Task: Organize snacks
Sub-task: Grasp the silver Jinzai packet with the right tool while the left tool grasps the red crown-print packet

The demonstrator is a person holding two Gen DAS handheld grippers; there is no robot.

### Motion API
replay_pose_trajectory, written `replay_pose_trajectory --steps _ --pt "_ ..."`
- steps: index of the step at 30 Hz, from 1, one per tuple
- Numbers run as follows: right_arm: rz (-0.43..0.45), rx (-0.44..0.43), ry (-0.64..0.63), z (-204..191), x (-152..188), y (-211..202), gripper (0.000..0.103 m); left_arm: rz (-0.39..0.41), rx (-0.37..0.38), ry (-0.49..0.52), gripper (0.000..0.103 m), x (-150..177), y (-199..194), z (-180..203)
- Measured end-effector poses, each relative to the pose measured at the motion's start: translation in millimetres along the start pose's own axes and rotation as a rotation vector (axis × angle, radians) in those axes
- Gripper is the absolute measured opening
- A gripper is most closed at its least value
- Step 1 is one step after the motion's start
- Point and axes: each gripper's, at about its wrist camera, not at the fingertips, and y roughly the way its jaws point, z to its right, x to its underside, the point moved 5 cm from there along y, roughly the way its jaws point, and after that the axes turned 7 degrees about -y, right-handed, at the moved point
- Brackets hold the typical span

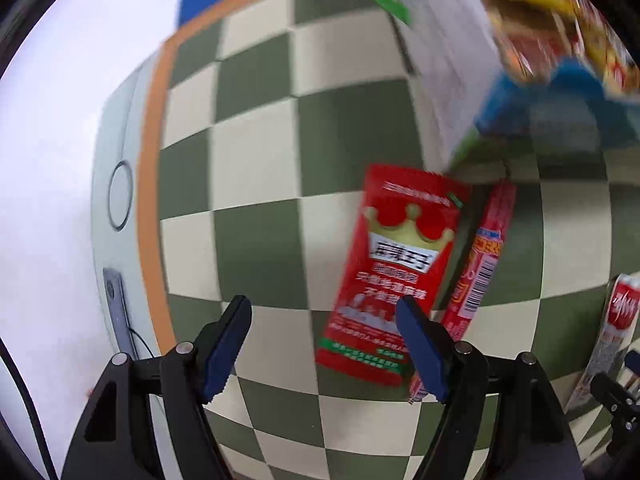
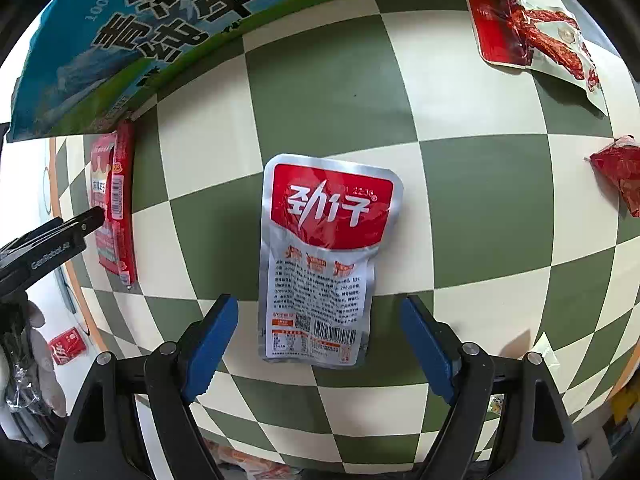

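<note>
green-and-cream checkered cloth (image 2: 328, 80) under scattered snack packets (image 2: 324, 256)

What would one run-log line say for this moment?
left gripper: open, above red crown packet | right gripper: open, above silver-red pouch | nothing held | surface: checkered cloth

Each handheld tool, the left tool (image 1: 324, 344) and the right tool (image 2: 320, 340), pairs black angular plastic arms with ridged blue pads (image 2: 208, 348), pinned by round silver screws (image 2: 470, 348); white "GenRobot.AI" lettering runs along the left unit's black arm.
</note>
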Motion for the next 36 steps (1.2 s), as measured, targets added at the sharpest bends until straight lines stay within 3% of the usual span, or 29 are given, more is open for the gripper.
replay_pose_trajectory --steps 3,6,15,19,21,23,26,28,29,33,36 --pt "0.011 0.002 -0.005 -4.7 3.0 3.0 0.086 -0.025 0.048 -0.033 0.073 5.2 9.3 -7.3" --pt "0.007 -0.005 0.007 -2.7 3.3 5.1 0.086 -0.055 0.037 -0.005 0.074 10.0 24.3 -2.8" --pt "0.027 0.008 0.019 -6.6 -1.1 12.6 0.086 -0.023 -0.033 0.092 0.074 2.7 16.0 14.9" --pt "0.039 0.02 0.033 -12.2 -4.4 15.8 0.087 -0.025 0.011 0.03 0.073 7.6 18.3 7.1" --pt "0.038 0.064 0.014 -22.4 -8.6 19.5 0.087 -0.03 0.059 -0.003 0.063 9.8 17.7 4.7" --pt "0.037 0.111 -0.008 -28.4 -11.2 21.8 0.086 -0.063 0.131 -0.04 0.041 14.8 15.0 6.1" --pt "0.046 0.198 -0.072 -37.4 -9.6 23.6 0.078 -0.095 0.138 -0.057 0.025 30.7 14.4 8.9" --pt "0.06 0.235 -0.128 -42.0 -5.3 22.9 0.064 -0.109 0.129 -0.068 0.025 47.5 16.3 10.4" --pt "0.07 0.253 -0.164 -42.8 -2.1 22.1 0.062 -0.122 0.148 -0.072 0.025 54.0 17.9 11.7" --pt "0.061 0.211 -0.225 -37.9 11.7 22.4 0.059 -0.101 0.173 -0.101 0.025 71.2 16.9 8.0" --pt "0.033 0.168 -0.217 -35.5 17.2 24.5 0.059 -0.049 0.203 -0.117 0.027 58.4 9.4 -4.1"
